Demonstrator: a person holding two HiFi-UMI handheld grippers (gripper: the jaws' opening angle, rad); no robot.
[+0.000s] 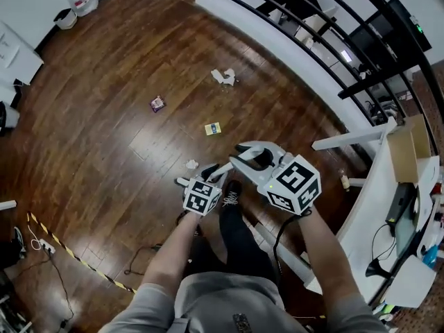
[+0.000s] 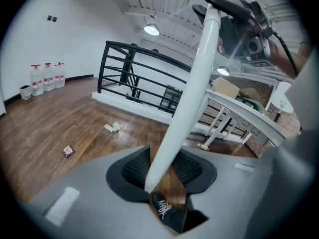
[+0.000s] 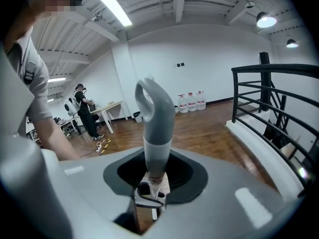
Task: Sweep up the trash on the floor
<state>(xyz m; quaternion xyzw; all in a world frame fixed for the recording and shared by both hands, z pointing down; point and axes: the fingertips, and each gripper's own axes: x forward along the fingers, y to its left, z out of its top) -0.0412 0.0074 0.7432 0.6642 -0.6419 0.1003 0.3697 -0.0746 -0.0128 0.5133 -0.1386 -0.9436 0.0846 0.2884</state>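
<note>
Sweeping duty: my left gripper [image 1: 210, 175] is clenched on the white shaft of the broom handle [image 2: 189, 93], my right gripper [image 1: 254, 160] on its grey looped grip. Trash dots the wooden floor [image 1: 104, 137] ahead: crumpled paper [image 1: 224, 76], purple wrapper [image 1: 157, 103], yellow packet [image 1: 213, 128] and, nearest my grippers, a white scrap [image 1: 191, 164].

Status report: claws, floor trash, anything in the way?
Left claw shut on white pole. Right claw shut on grey looped handle. Crumpled white paper, purple wrapper, yellow card unswept ahead. No obstacle seen.
</note>
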